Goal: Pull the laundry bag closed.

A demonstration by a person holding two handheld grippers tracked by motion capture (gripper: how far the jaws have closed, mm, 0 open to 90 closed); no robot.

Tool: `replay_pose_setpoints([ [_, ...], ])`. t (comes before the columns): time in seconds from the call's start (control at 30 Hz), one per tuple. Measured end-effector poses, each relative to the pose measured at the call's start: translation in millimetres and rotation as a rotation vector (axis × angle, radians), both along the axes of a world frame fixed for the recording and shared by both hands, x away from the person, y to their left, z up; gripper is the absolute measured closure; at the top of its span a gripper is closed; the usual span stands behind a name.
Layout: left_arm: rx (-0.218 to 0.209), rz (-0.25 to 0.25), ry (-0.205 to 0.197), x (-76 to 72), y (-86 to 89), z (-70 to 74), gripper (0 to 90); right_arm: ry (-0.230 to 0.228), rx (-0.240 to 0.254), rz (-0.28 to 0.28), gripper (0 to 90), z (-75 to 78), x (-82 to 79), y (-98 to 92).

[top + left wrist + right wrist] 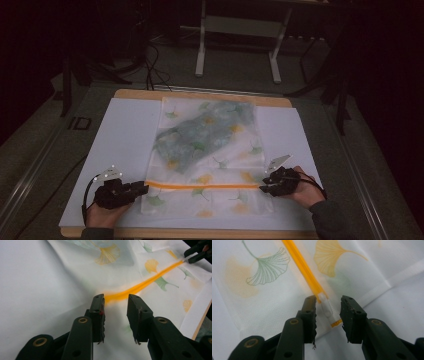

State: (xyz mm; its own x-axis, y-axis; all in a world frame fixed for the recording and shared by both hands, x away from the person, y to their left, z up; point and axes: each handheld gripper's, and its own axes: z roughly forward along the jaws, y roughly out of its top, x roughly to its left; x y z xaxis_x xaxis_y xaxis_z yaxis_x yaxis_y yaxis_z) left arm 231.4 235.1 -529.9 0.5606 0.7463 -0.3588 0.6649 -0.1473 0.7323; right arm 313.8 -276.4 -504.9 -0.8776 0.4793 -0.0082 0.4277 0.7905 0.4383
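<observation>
A see-through white bag [220,165] printed with ginkgo leaves lies flat on the table, with a blue-green folded cloth [205,132] inside. An orange zip strip [202,186] runs across its near part. My left gripper [145,187] is at the strip's left end. In the left gripper view it [116,298] stands open, and the strip's end [117,296] lies between the jaw tips, untouched. My right gripper [262,187] is at the strip's right end. In the right gripper view it [328,301] is open around the white slider [327,308], with the pads apart from it.
A white sheet [125,140] covers the wooden table [200,233]. The bag's right edge [387,285] lies close beside my right gripper. Beyond the table stand a white metal frame [200,45] and cables [150,65] on the dark floor.
</observation>
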Motion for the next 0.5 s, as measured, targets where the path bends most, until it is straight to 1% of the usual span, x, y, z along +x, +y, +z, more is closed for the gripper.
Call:
replay_pose_setpoints([
  [0.03,-0.002,0.003,-0.004,-0.3,1.2,0.3,66.5,-0.001,0.011,-0.008,64.6,-0.1,0.2,-1.7],
  [0.07,-0.003,0.01,-0.007,-0.8,2.0,0.6,66.5,-0.001,0.011,-0.008,64.6,-0.1,0.2,-1.7],
  [0.1,-0.002,0.016,-0.011,-1.2,2.9,0.9,65.5,-0.005,0.024,-0.026,63.9,0.0,0.4,-4.9],
  [0.13,0.005,0.028,-0.024,-2.2,4.5,1.9,65.8,-0.008,0.034,-0.034,63.6,0.1,0.5,-6.7],
  [0.17,0.005,0.028,-0.024,-2.2,4.5,1.9,66.0,-0.01,0.045,-0.043,62.7,0.3,0.6,-8.5],
  [0.2,0.009,0.036,-0.033,-2.8,5.0,2.7,66.0,-0.01,0.045,-0.043,62.7,0.3,0.6,-8.5],
  [0.27,0.016,0.048,-0.048,-3.5,5.6,4.0,66.5,-0.026,0.072,-0.061,62.4,0.5,1.1,-12.3],
  [0.33,0.028,0.06,-0.051,-3.8,6.1,4.2,66.5,-0.035,0.115,-0.088,62.2,0.4,1.6,-16.6],
  [0.37,0.028,0.063,-0.049,-3.8,6.5,4.0,66.5,-0.037,0.129,-0.1,62.2,-0.2,2.1,-18.6],
  [0.4,0.029,0.07,-0.048,-3.7,6.9,3.7,66.4,-0.044,0.138,-0.127,62.0,-2.4,2.1,-21.0],
  [0.47,0.035,0.083,-0.048,-3.7,8.0,3.7,66.4,-0.054,0.149,-0.157,61.6,-4.9,2.1,-23.2],
  [0.5,0.039,0.09,-0.051,-3.8,8.7,3.7,66.4,-0.054,0.149,-0.157,61.6,-4.9,2.1,-23.2],
])
